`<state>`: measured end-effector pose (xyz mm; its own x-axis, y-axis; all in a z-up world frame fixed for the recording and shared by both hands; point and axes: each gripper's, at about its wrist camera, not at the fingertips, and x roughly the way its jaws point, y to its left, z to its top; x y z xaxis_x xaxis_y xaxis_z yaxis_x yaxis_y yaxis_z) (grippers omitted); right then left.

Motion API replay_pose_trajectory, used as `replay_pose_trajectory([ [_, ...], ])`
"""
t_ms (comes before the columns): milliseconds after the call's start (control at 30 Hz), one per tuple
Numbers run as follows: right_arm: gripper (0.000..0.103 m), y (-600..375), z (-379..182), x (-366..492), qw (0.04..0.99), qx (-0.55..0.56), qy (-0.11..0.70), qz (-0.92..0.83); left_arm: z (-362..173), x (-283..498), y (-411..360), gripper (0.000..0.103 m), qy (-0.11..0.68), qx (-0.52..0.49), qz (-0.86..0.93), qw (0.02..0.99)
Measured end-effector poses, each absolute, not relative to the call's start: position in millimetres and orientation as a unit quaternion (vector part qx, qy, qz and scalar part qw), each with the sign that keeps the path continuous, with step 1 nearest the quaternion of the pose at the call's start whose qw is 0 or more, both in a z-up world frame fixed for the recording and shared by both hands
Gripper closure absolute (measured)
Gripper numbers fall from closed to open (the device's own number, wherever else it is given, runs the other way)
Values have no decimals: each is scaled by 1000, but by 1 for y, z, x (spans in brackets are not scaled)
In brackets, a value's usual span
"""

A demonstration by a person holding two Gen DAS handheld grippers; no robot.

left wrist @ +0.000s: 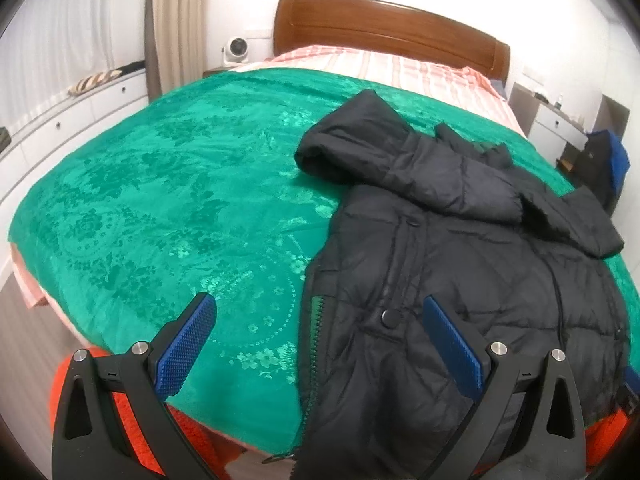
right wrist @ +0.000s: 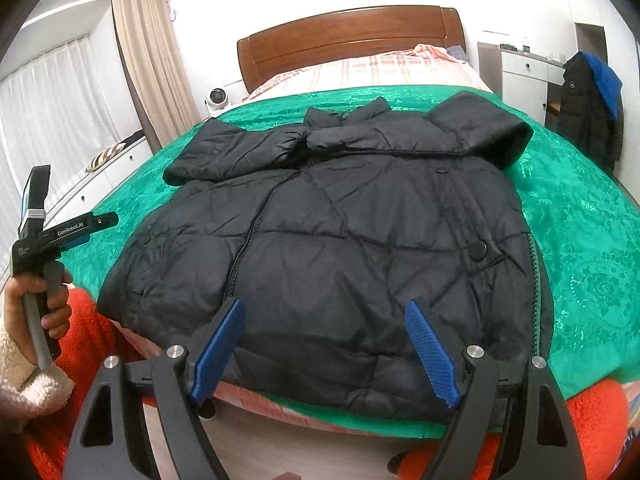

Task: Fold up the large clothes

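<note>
Black puffer jacket [right wrist: 340, 240] lies flat on the green blanket [left wrist: 160, 200] at the foot end of the bed, hem toward the person, collar toward the wooden headboard [right wrist: 348, 36]. Both sleeves look already crossed over the chest near the collar.

Left gripper [left wrist: 320, 340]: fingers spread wide, nothing between them, hovering over the jacket's zipper edge. Right gripper [right wrist: 326, 352]: also wide open and empty, above the hem.

Handling, my read: quilted down fill, so light but bulky and springy; folds will puff back up unless pressed. The nylon shell looks slick, so a shallow pinch will likely slip. Best hold is probably the hem corners or the zipper edge [right wrist: 534, 264], where stitching and tape add stiffness. Bite deep, through shell and fill, then lift both sides evenly toward the collar.
</note>
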<state>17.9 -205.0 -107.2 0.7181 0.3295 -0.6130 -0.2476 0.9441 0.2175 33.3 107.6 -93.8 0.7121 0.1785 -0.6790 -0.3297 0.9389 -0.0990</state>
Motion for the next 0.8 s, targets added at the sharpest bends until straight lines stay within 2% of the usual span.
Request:
replay_pose_trajectory([
  [800,21,-200,-111,19,922,58,348,160,-96,33,112,1,353,-113,151,916],
])
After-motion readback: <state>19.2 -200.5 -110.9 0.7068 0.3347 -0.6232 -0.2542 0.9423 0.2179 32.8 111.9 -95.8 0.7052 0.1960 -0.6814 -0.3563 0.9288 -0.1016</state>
